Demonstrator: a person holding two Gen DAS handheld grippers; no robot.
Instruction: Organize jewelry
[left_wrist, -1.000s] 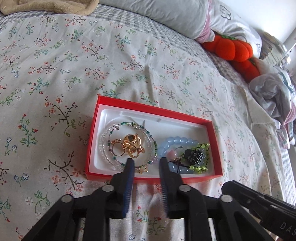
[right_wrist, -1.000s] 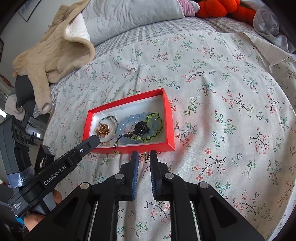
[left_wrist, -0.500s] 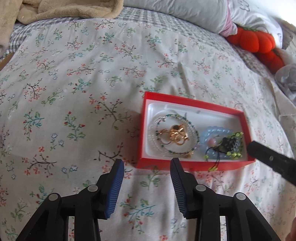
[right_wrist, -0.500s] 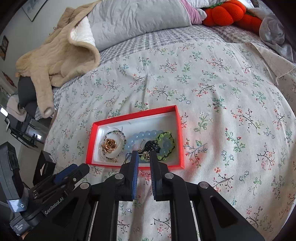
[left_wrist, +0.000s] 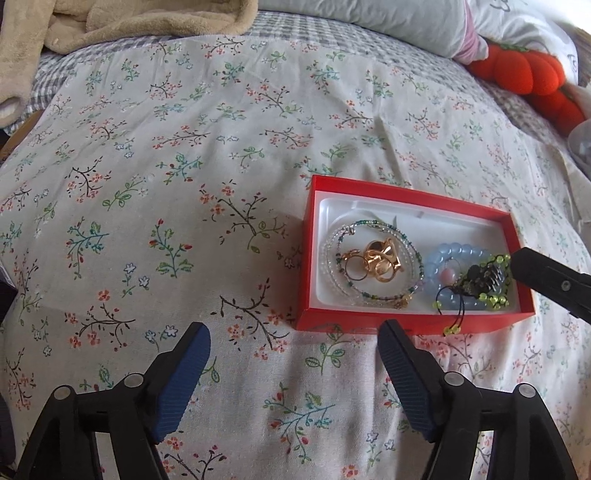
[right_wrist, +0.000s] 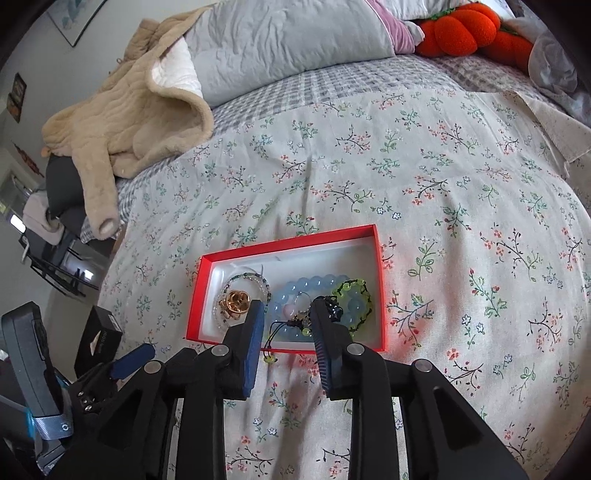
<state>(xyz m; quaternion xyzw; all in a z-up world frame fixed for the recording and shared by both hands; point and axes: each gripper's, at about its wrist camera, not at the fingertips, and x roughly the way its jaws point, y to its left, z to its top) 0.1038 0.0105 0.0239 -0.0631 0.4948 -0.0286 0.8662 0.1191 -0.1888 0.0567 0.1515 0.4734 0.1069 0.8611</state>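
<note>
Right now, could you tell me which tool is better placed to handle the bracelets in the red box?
The right tool: it is open, with its tips over the blue bracelet inside the red box. The left tool is open too, but sits short of the box, over the bedspread.

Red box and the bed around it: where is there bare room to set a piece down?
Inside the red box, only the white strip along the far wall is bare; gold rings, blue bead bracelet and green beaded cord crowd the rest. The floral bedspread left of the box, up to the beige blanket, lies bare.
</note>
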